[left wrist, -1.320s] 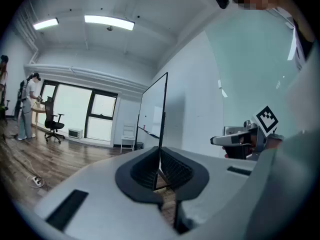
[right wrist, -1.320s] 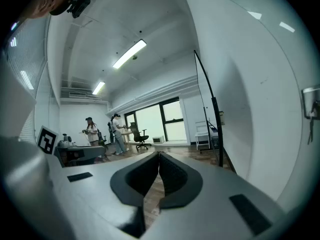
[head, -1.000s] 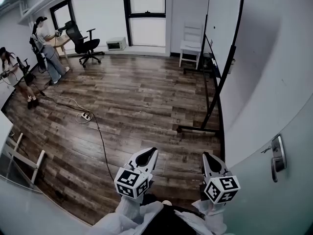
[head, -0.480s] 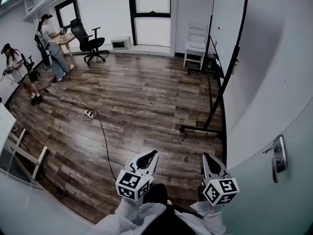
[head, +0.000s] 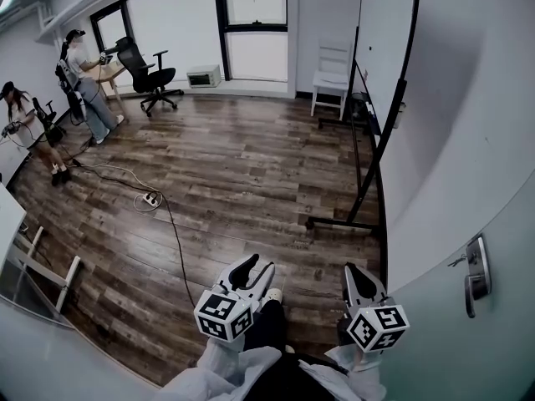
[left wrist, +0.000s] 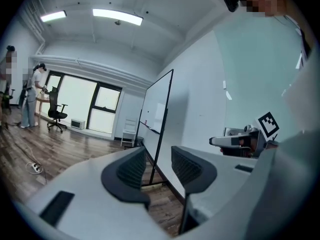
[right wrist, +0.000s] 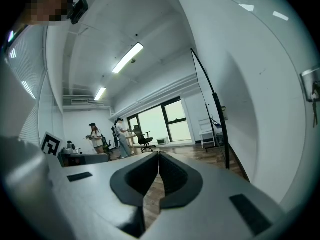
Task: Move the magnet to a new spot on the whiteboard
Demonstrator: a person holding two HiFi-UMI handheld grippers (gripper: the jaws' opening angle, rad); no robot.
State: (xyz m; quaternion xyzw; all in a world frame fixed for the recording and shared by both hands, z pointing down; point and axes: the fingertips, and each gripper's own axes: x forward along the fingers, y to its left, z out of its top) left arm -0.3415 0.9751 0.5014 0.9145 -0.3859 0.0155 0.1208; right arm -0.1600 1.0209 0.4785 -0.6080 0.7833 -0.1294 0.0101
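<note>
Whiteboard, just one, stands by the right wall, its magnet too small to spot. Left tongs have just been spreading, empty; right tongs are pressed together, empty. A person and a second person stand across the wooden floor.

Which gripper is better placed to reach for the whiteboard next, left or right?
Probably right: the right gripper is on the side of the whiteboard, though its jaws are together. The left gripper sits farther away; its jaws have just been opening, with nothing between them.
</note>
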